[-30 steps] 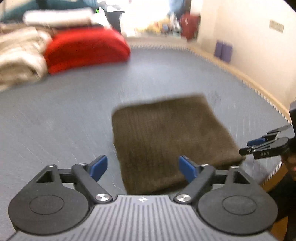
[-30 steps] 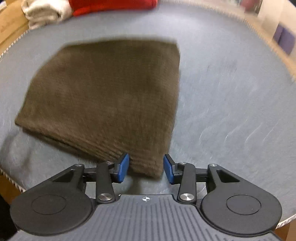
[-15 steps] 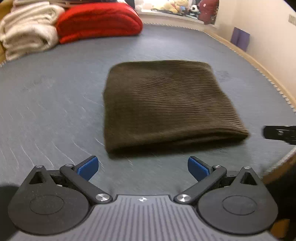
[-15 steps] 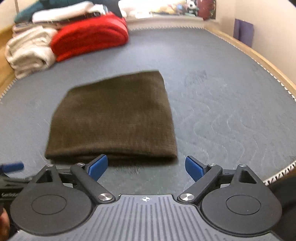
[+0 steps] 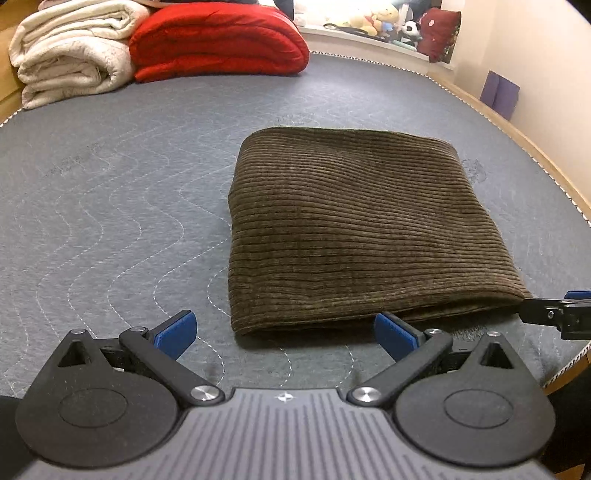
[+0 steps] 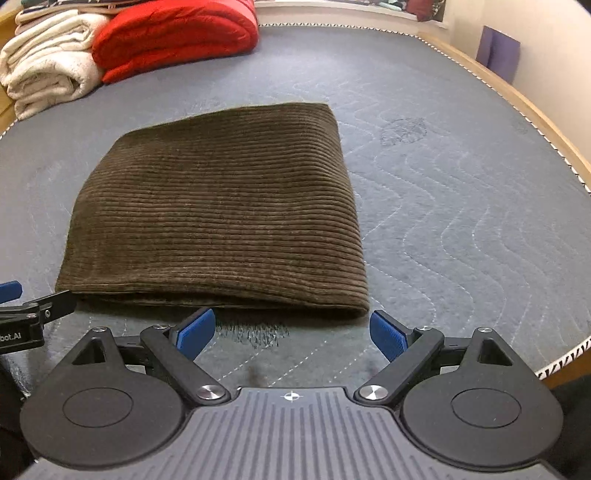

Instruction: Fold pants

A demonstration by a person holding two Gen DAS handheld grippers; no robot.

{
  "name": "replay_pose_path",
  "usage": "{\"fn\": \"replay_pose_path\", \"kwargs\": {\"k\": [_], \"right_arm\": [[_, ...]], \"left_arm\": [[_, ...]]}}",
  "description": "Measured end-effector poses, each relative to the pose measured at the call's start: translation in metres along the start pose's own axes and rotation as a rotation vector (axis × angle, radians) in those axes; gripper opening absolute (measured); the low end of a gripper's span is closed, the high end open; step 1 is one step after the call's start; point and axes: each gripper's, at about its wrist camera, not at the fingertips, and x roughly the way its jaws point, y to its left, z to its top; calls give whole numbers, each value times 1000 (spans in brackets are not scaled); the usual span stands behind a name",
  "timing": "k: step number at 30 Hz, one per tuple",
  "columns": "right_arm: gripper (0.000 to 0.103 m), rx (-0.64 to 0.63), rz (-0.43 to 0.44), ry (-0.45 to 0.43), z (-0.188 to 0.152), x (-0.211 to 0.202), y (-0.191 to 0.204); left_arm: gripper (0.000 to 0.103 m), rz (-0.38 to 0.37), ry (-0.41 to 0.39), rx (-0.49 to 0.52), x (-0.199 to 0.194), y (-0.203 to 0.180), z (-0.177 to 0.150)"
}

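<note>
— Any writing you can read from where you are?

— Only one scrap. In my right wrist view the side of my left gripper [image 6: 22, 314] pokes in at the left edge, and white letters on it read "bot.AI"; the start is cut off. Nothing else carries legible text.

— Count things for me.

— One pair of brown corduroy pants [image 5: 354, 236], folded into a single flat rectangle. It lies on the grey quilted mattress [image 5: 110, 206], close to the near edge and nearer the wall side. Beyond the pants, at the far end of the mattress, sit two rolled bundles: one cream blanket [image 5: 70, 51] and one red comforter [image 5: 218, 40], touching each other. Past them on a ledge is a cluster of soft toys [image 5: 384, 22], too small to count. Two purple blocks [image 5: 498, 94] lean against the wall.

— And your grippers?

— Two. My left gripper [image 5: 284, 328] has its blue pads spread wide, just short of the near fold of the pants, nothing between them. My right gripper [image 6: 291, 332] is likewise spread wide, empty, just in front of the same fold at the pants' right corner.
</note>
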Motion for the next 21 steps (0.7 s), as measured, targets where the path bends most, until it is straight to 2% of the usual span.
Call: {"fn": "replay_pose_path", "kwargs": {"k": [10,21], "right_arm": [[91,11,24,24,5,5,3],[91,17,6,34,0,5,-4]], "left_arm": [[103,-13,28,4,11,-4,-4],[103,-17,10,22,9,-7,-6]]}}
